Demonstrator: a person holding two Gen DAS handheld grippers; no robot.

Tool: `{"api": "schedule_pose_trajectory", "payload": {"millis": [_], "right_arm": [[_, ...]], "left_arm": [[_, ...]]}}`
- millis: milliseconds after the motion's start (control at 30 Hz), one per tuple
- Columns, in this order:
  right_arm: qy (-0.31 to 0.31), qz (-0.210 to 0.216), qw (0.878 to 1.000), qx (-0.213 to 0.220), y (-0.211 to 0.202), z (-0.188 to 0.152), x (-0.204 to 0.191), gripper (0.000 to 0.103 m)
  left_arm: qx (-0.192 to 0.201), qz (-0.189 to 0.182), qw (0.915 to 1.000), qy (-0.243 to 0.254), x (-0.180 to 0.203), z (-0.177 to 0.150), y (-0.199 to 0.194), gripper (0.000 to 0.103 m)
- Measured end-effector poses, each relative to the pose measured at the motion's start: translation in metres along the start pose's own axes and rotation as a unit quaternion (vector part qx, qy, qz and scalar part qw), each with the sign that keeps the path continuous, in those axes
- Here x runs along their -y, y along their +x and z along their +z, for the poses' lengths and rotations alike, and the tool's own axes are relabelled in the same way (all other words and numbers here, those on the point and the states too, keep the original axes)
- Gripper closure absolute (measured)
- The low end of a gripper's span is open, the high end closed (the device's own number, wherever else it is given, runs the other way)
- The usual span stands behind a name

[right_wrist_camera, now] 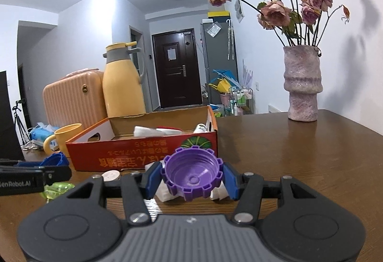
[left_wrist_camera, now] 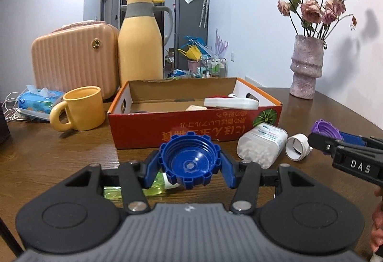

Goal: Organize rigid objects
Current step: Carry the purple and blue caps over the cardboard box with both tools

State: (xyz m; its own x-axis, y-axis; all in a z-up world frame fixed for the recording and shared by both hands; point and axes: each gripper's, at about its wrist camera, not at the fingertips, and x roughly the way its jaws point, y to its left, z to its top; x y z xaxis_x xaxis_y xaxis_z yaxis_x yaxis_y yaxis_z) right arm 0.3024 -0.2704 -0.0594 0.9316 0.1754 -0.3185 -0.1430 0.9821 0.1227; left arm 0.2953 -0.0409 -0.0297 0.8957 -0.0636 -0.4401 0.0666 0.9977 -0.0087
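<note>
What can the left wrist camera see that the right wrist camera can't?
Only the left view shows the clear bottle of white pellets lying on its side, with a white cap beside it.

Only the right view shows the dark door down the hall.

Both show the red cardboard box, yellow mug, pink vase, left tongs shut on the blue cap, and right tongs shut on the purple cap.
</note>
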Motion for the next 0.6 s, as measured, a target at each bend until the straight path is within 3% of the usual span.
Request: {"api": "schedule_pose_trajectory", "payload": {"millis": [300, 600], "right_arm": [[-0.008, 0.009, 1.0, 0.014, -0.005, 0.006, -0.009, 0.05], [-0.039, 0.024, 0.998, 0.032, 0.01, 0.042, -0.026, 0.05]], "left_arm": [[0.012, 0.002, 0.9998, -0.014, -0.006, 0.003, -0.008, 0.05], [0.04, 0.009, 0.9988, -0.026, -0.011, 0.034, -0.006, 0.05]]}}
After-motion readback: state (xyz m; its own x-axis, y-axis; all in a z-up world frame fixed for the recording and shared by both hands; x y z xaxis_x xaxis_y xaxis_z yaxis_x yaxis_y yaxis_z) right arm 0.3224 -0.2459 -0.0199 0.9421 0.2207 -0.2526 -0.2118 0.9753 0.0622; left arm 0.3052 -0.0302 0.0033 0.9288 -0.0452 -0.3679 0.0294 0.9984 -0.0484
